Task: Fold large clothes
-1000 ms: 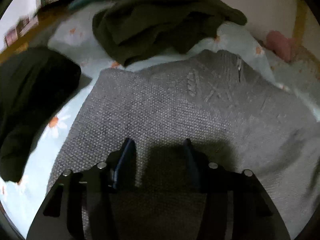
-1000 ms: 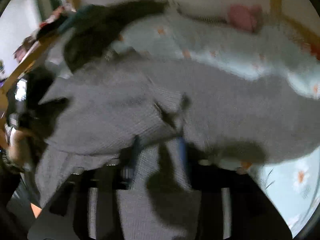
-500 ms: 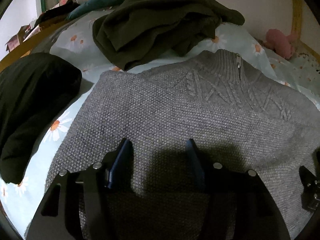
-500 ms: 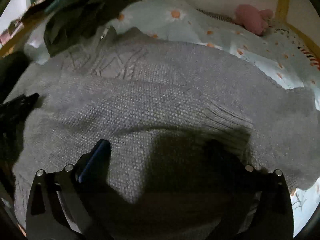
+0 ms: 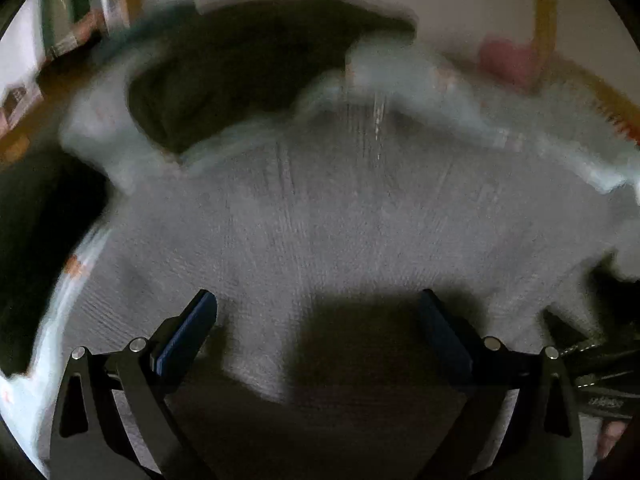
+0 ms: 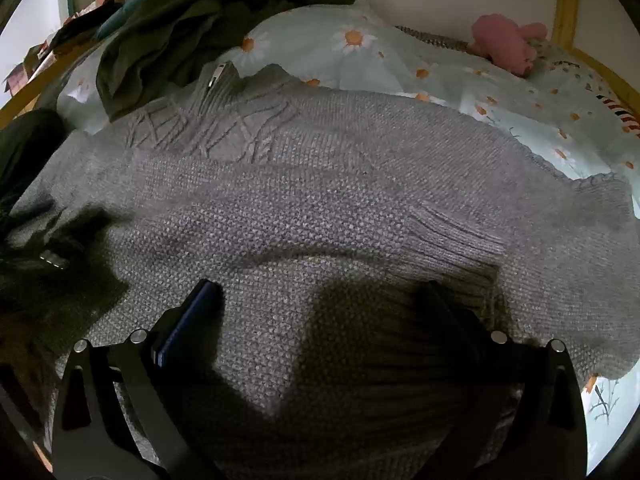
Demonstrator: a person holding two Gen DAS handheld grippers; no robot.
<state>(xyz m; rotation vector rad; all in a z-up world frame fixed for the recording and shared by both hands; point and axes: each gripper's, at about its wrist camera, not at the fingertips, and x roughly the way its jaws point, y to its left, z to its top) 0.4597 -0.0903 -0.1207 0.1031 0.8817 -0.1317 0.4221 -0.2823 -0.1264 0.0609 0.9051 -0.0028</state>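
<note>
Knitwear fills the left wrist view: the grey sweater (image 5: pixel 340 232) lies spread just ahead of and beneath the left gripper (image 5: pixel 316 312), whose jaws are opening, now far wider than half a second ago, with only flat knit below the gap and nothing pinched. The picture has blurred since then, so the hand is moving. A release like this suggests the fold it carried has been laid down. Beyond the sweater, up and to the left of the fingers, sits a dark green garment (image 5: pixel 240 80) on the daisy-print bedding (image 5: pixel 500 120). Through the right wrist view the right gripper (image 6: pixel 320 296) also stands wide apart, empty, over a folded-in sleeve whose ribbed cuff (image 6: pixel 452 240) lies just ahead of its right finger; a second ago these jaws were narrower and the frame smeared, now it is sharp and steady. The sweater's collar and zip (image 6: pixel 218 74) point away from the gripper, up and to the left, hem nearest the fingers. With one sleeve still stretched out right, its long axis runs crosswise. Next probably comes that remaining sleeve.
</note>
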